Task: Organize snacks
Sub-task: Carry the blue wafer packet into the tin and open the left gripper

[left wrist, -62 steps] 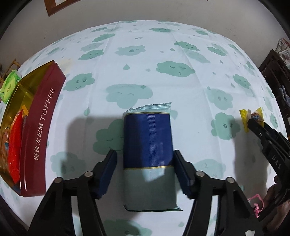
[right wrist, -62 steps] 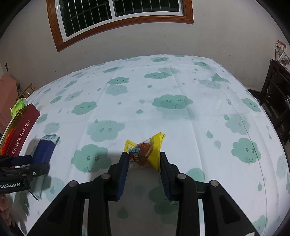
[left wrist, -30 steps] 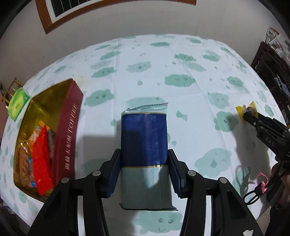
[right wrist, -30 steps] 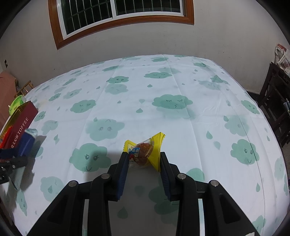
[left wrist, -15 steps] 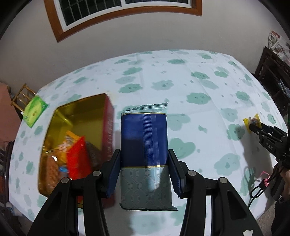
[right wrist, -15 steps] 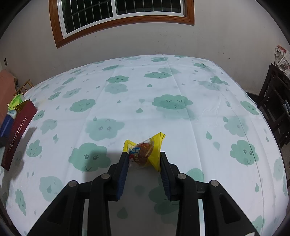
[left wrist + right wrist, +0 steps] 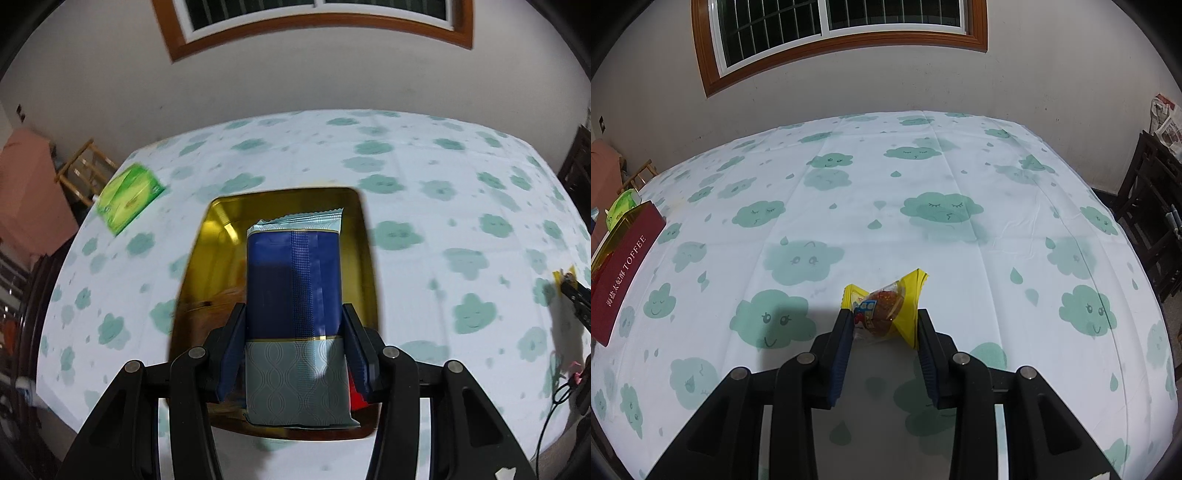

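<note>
Left tongs (image 7: pixel 293 343) clamp a blue packet (image 7: pixel 293 295) above the gold tin (image 7: pixel 364 258); tin contents blurred, mostly hidden. Right tongs (image 7: pixel 882 328) grip a yellow snack (image 7: pixel 886 306) on the desk (image 7: pixel 960 258).

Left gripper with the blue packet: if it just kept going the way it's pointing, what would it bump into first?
Probably the gold tin. The left gripper holds the blue packet with the open tin right behind it, so the packet's far end would likely reach the tin's inside first. The gap is hard to judge.
</note>
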